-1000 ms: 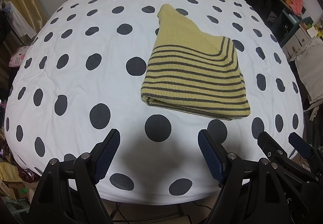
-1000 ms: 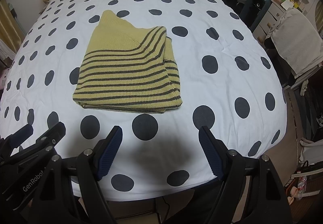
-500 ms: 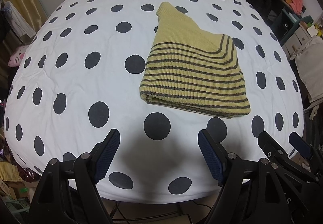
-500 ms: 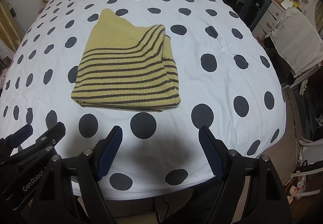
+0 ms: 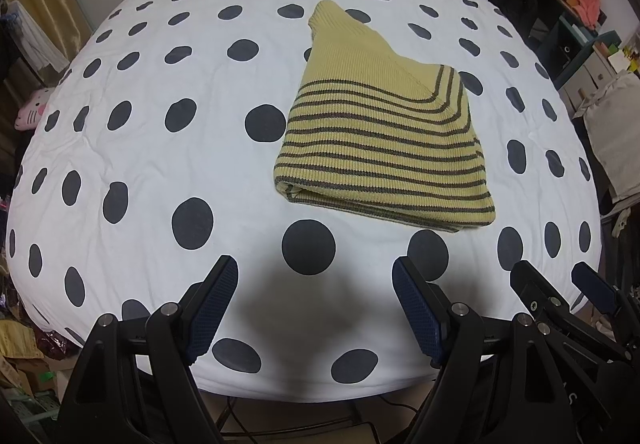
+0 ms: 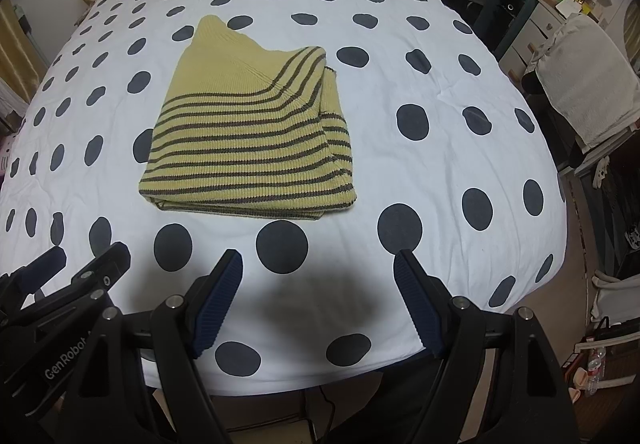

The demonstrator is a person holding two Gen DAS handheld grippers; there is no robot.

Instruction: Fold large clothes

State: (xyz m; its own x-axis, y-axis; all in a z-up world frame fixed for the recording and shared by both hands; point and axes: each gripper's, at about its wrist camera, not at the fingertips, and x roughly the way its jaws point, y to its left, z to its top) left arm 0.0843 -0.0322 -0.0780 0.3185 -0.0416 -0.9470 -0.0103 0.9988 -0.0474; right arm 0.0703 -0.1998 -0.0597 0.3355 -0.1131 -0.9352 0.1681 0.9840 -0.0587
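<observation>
Grippers, left gripper (image 5: 316,284) and right gripper (image 6: 318,276), hover wide apart, angled down over folded sweater (image 5: 384,148).

A folded yellow striped sweater (image 6: 248,140) lies on the polka-dot bed (image 6: 420,172), beyond the empty, spread right gripper (image 6: 318,276).

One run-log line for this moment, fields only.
garment: striped sweater folded on polka-dot bed | left tool: open, empty | right tool: open, empty | contact: none
</observation>
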